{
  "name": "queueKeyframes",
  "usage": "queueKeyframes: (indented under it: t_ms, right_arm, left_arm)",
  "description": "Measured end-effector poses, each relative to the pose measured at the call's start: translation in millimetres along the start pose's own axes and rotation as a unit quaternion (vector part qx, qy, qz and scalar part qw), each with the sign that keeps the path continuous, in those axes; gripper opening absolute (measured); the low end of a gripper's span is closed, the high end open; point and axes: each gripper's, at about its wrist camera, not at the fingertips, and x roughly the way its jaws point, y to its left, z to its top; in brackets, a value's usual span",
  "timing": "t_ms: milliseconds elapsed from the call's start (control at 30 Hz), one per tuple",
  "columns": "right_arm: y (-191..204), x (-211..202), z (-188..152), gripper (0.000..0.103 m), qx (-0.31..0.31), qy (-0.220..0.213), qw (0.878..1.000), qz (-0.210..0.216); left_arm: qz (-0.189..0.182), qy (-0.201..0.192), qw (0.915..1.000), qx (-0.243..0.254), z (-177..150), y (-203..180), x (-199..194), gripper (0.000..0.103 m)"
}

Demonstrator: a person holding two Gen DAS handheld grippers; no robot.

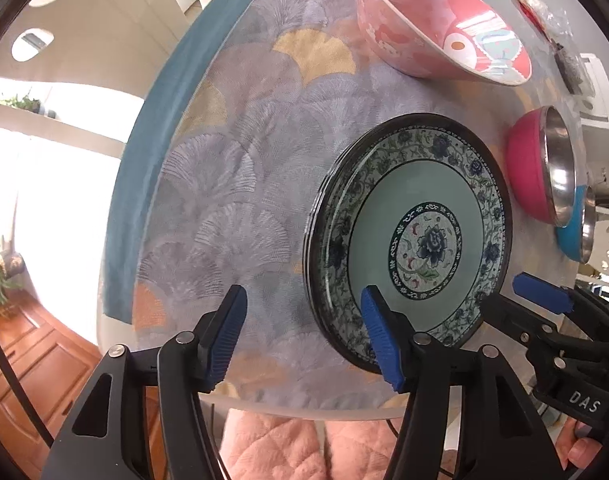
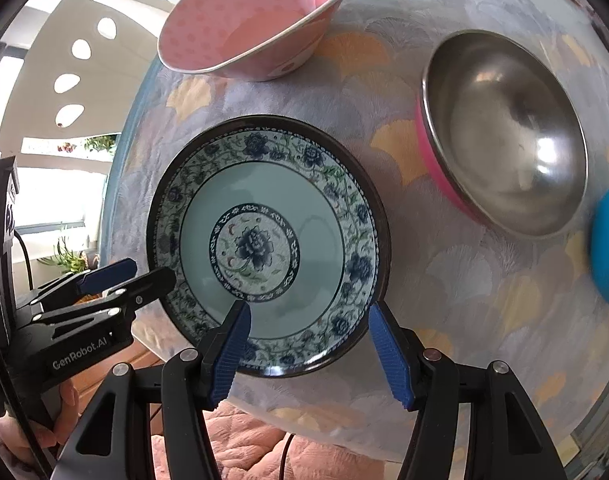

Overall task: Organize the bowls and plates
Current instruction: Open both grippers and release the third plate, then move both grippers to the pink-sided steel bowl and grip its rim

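the blue floral plate (image 2: 264, 240) lies flat on the fan-patterned tablecloth (image 1: 232, 184) near the table's front edge, directly ahead of the right gripper (image 2: 308, 344), whose spread, empty fingers straddle its near rim. the left gripper (image 1: 304, 336), also released, flanks the plate's left side, so the right looks better placed.

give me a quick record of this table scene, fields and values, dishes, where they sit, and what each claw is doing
surface: round table with a patterned cloth
plates: blue floral plate at the near edge; stacked rims show in the left wrist view, count unclear
pink bowl: patterned pink bowl at the far side, empty
metal bowls: pink-sided steel bowl right of the plates, a blue-sided bowl beside it
left claw: open, one finger over the plate's near rim
right claw: open, fingers over the plate's near rim
held: nothing
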Motion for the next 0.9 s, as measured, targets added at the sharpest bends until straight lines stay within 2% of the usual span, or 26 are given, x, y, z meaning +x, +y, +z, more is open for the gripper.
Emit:
queueKeyframes:
  t_ms: [167, 333, 567, 733, 900]
  right_arm:
    - [-17, -8, -10, 0.060, 0.011, 0.003, 1.000, 0.020]
    - [-42, -29, -7, 0.060, 0.033, -0.018, 0.999, 0.035]
    - [-72, -68, 11, 0.061, 0.055, -0.058, 0.995, 0.056]
    - [-97, -95, 23, 0.061, 0.069, -0.085, 0.992, 0.065]
    - [-121, -106, 35, 0.064, 0.085, -0.097, 0.990, 0.064]
  left_arm:
    - [0.010, 0.012, 0.9999, 0.006, 3, -13, -4, 0.060]
    - [0.012, -0.004, 0.9995, 0.027, 11, -46, -23, 0.060]
    - [-0.010, -0.022, 0.9983, 0.053, 29, -97, -45, 0.062]
    - [-0.010, -0.024, 0.9976, 0.065, 48, -133, -46, 0.062]
    - [-0.009, -0.019, 0.9970, 0.074, 67, -158, -44, 0.062]
